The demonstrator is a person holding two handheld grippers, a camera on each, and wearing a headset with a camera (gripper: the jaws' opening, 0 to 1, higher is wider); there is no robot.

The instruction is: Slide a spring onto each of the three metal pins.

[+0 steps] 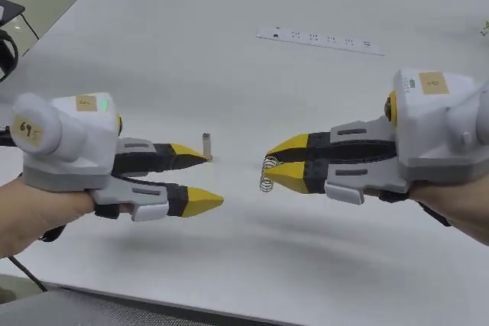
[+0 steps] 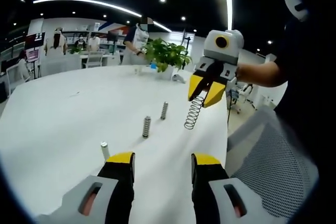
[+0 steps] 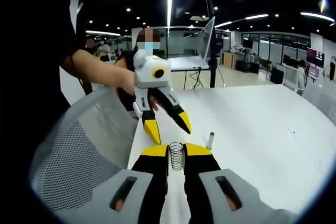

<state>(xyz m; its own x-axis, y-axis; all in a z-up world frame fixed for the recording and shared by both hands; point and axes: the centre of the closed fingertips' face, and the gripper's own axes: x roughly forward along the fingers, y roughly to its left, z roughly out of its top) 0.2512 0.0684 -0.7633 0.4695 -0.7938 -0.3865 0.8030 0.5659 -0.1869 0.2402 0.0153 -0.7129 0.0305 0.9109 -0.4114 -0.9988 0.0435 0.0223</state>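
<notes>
Spring: pinched by its upper end in the tips of the right gripper, coil hanging free above the table, beside the bare pin.
Right gripper: closed on the spring.
Left gripper: jaws apart, holding nothing, near the bare pin.
Bare pin: upright on the table, between the two grippers.
Other two pins: upright farther back, each apparently wearing a coil.
Handling: probably light and thin-wired; quick to bend sideways or flick out of smooth tips; easily crushed by a hard squeeze.
Hold: best near one end, gently, leaving the lower mouth free to drop over the pin.
</notes>
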